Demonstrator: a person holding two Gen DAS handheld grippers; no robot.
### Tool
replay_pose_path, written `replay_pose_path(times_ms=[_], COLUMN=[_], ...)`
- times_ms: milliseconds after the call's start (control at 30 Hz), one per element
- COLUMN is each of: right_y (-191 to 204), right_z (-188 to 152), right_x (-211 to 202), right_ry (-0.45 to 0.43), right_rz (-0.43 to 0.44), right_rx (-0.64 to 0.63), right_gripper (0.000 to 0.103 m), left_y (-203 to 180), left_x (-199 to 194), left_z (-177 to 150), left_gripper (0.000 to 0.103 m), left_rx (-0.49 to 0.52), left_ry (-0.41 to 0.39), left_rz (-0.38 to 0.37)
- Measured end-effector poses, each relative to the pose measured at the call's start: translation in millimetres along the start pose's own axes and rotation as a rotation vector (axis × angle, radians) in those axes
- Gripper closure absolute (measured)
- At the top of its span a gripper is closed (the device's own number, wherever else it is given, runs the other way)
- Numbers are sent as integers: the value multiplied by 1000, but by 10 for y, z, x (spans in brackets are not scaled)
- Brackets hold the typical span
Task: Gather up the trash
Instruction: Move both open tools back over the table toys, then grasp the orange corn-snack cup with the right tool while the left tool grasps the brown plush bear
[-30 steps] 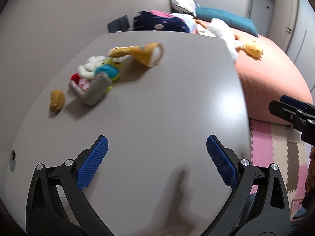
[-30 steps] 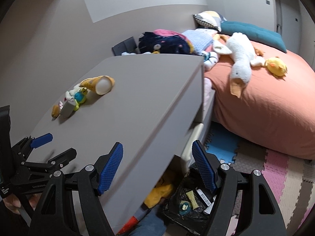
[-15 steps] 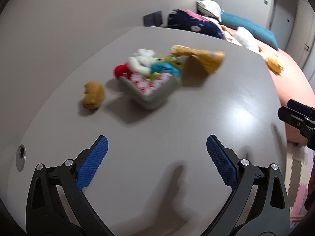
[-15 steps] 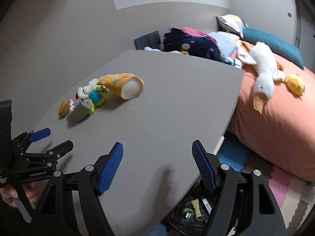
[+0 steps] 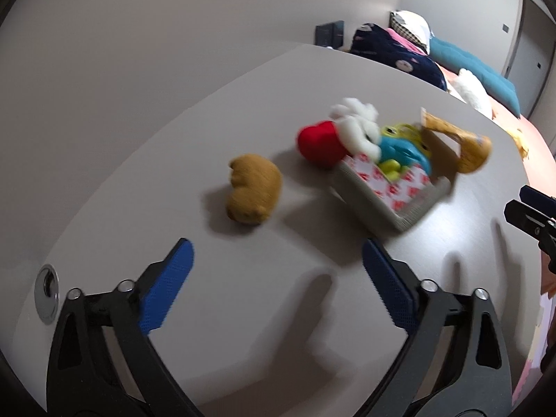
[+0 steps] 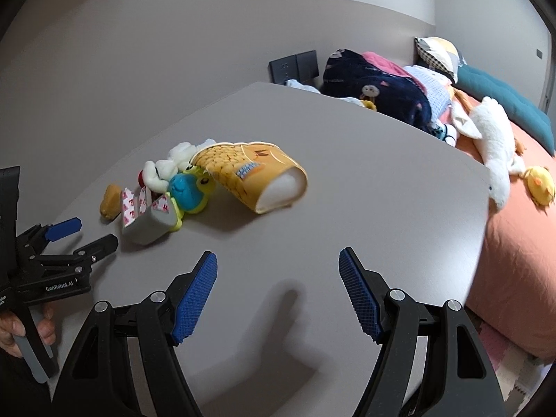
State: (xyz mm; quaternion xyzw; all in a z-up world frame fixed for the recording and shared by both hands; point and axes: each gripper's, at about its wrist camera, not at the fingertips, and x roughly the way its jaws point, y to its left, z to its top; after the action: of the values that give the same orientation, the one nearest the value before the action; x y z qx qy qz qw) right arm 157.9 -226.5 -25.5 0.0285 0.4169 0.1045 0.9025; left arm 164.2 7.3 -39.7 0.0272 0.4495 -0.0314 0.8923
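Nothing looks collected yet: both tongs are empty and the litter lies in one cluster on the grey table (image 6: 382, 208). The left gripper (image 5: 278, 281) has its jaws wide but closing, with only bare tabletop between them; the right gripper (image 6: 278, 288) stands partly open, also over bare table, holding nothing. Ahead of the left gripper's fingers, just beyond its tips, lies one brown lump (image 5: 253, 193), and slightly to the right of that one grey box (image 5: 389, 194) with red-and-white printed flaps, tipped on its side. Touching the box on its far side is a small heap of soft toys, one red (image 5: 321, 142), one white (image 5: 358, 127) and one blue-and-green (image 5: 405, 149), though blur makes the count uncertain. One yellow paper cup (image 6: 253, 177) lies on its side ahead of the right gripper and a little to its left, touching the heap. So every pickup remains, and which pieces count as trash is a judgement still to make.
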Motion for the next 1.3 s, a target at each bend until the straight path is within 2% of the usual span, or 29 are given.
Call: replay_pose_path(times_ms=[100,267,633,733,767,800,833,900,933,1300], right_y=[73,178,262,252,240,226,216,190,180,52], right_z=[97,267,504,531,538,542,545,544,533,436], right_x=[116,315,676,755,772,782,790,813,819,552], right_ry=[12,21,30,38,39,40,42,57,62,15], right_rz=[-3,-20,-126,-130,-122,-113,-104,-77,-70,-9], right_rx=[-21,-53,-132,-138,-135,-128,-120,-105,-101,-37], right_gripper=[30,30,25,25,25,33,38,42,43,44], left_y=[74,160,187,199,195,201,207,210,224,246], left_x=[79,189,356,363,367,358,348,335,327,280], left_z=[59,146,288,319,329,330,331,327,323,263], left_gripper=[19,19,20,29,36,44,49,62,64,66], left_rx=[-9,-3,34,35,33,35,35,32,26,2], left_ry=[9,14,16,10,9,5,2,1,-1,0], left_rz=[-9,0,-9,-30,-38,-36,-38,-33,-27,-6])
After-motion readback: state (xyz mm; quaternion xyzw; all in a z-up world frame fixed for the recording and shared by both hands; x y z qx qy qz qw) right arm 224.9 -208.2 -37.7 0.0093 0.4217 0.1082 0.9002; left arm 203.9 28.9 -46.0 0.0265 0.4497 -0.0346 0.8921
